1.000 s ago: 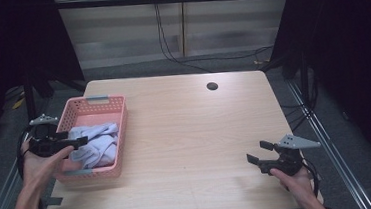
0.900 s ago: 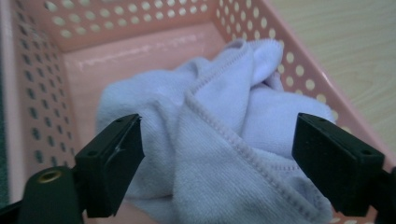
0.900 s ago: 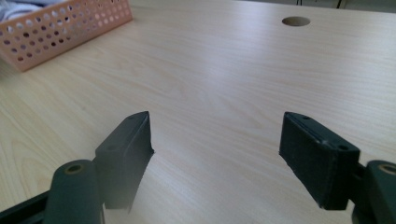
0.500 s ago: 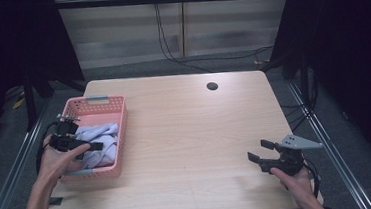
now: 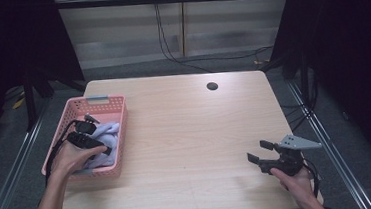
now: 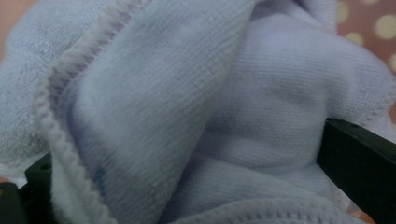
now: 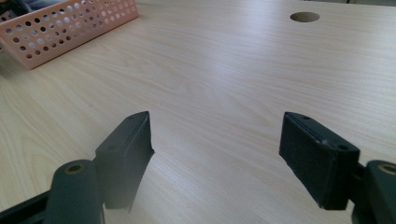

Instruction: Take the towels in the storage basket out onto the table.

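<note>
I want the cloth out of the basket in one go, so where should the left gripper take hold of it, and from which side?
Grip the raised, bunched fold of the lavender cloth, coming from above into the open top of the pink basket; its perforated walls block the sides.

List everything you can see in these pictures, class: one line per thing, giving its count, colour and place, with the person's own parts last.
table: one, light wood, centre of the high view.
hole: one, dark, round, in the table top near its far edge.
basket: one, pink, perforated, on the table's left side.
cloth: one pile, pale lilac, inside the basket.
cables: several, black, on the floor beyond the table.
left gripper: one, black, down in the basket, jaws open around the cloth.
right gripper: one, black with a grey plate, near the table's right front corner, jaws open.
</note>
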Tool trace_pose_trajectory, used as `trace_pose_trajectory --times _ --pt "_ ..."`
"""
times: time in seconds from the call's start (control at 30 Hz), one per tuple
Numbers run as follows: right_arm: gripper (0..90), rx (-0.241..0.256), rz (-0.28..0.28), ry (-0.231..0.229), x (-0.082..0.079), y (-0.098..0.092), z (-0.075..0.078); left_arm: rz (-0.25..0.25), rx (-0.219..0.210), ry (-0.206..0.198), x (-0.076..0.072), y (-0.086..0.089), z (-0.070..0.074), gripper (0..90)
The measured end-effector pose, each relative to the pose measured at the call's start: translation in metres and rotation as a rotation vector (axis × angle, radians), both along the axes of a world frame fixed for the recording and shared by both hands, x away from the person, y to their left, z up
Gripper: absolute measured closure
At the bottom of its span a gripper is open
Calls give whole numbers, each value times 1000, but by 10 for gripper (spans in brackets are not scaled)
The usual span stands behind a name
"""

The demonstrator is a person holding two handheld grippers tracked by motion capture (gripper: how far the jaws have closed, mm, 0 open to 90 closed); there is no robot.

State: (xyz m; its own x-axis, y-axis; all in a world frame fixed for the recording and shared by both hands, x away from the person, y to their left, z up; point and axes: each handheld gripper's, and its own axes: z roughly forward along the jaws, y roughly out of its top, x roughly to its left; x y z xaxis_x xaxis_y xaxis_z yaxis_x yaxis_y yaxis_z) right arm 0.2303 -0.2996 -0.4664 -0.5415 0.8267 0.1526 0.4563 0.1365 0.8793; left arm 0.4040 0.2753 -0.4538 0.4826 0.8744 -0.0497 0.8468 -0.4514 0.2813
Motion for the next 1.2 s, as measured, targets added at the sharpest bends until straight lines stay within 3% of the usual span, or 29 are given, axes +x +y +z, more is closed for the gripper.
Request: trace_pose_trajectory --times 0.1,0.17,0.23,0.27,0.4,0.43,0.47,0.5,0.53,0.63,0.73,0.83,1.0,1.2 --pt "254 2 3 3 0 0 0 4 1 28 4 0 0 0" --pt "254 4 9 3 -1 0 0 -6 29 72 9 -2 -2 0" --pt "254 3 12 3 -1 0 0 -15 44 80 10 -5 -4 20" --pt "254 4 13 5 -1 0 0 -34 61 94 13 -8 -5 49" --pt "254 4 18 7 0 1 -1 -29 48 100 13 -6 -2 234" --pt "254 4 18 7 0 1 -1 -26 41 93 13 -4 -1 234" --pt "254 4 18 10 -1 2 -1 -26 37 75 12 -2 2 372" --pt "254 4 18 10 -1 2 -1 -26 37 75 12 -2 2 424" --pt "254 3 18 8 -1 2 -1 -37 41 57 10 -2 3 424" --pt "254 0 18 9 0 2 0 -42 49 19 7 -3 5 581" --pt "254 -1 15 9 0 3 0 -37 27 0 6 2 7 653" --pt "254 -4 12 11 1 3 0 -29 2 -6 5 6 9 671" --pt "254 -3 1 13 2 2 0 -6 -82 -31 2 20 15 693" --pt "254 -3 3 16 2 2 -1 -2 -128 -55 -5 34 25 693"
